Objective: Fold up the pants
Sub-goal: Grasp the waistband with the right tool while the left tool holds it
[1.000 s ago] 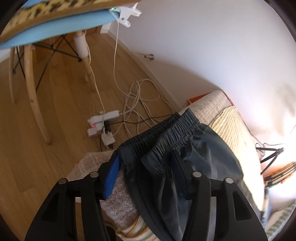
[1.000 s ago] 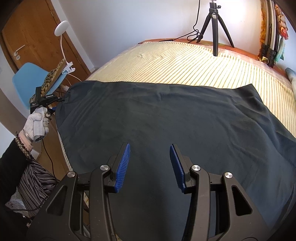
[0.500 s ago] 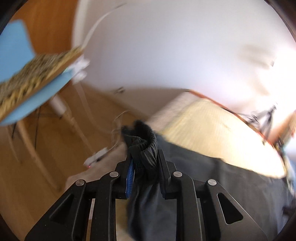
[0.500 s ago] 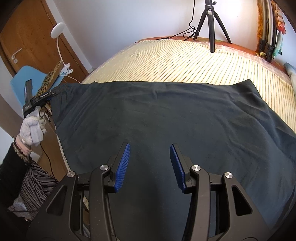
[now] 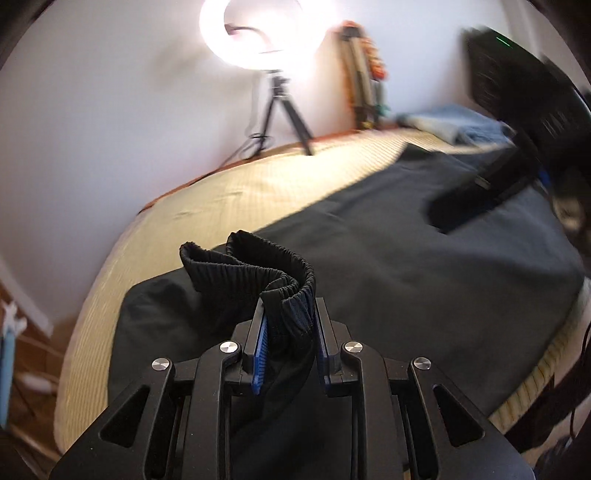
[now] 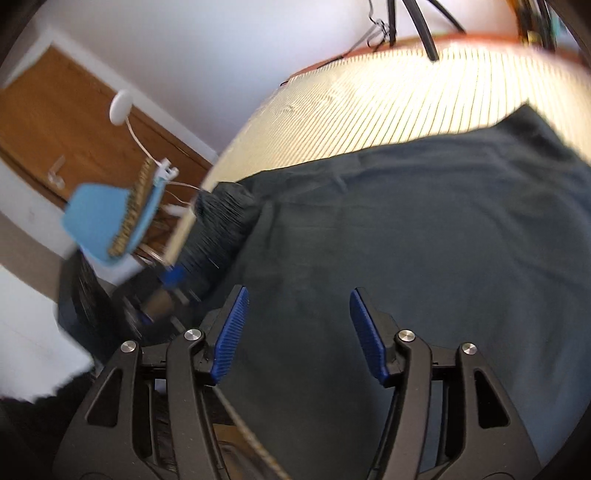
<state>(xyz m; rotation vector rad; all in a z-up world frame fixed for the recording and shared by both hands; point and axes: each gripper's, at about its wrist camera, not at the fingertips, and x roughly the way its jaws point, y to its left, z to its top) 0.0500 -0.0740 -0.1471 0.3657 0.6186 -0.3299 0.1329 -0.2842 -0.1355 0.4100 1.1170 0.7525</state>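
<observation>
Two grippers: left gripper [image 5: 288, 332] clamped on the elastic waistband [image 5: 258, 273] of dark pants [image 6: 424, 258] spread across striped bed [image 6: 369, 107]; right gripper [image 6: 297, 336] empty above them, jaws opening.

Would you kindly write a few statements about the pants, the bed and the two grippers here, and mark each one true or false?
1. The left gripper is clamped on the elastic waistband of the dark pants. True.
2. The right gripper is gripping the pants. False: its jaws are opening, with nothing pinched between them, above the spread fabric.
3. The pants lie on a striped yellow bed cover. True.
4. A ring light on a tripod stands lit by the wall. True.
5. The pants are folded into a small neat stack. False: they are spread wide over the bed.
</observation>
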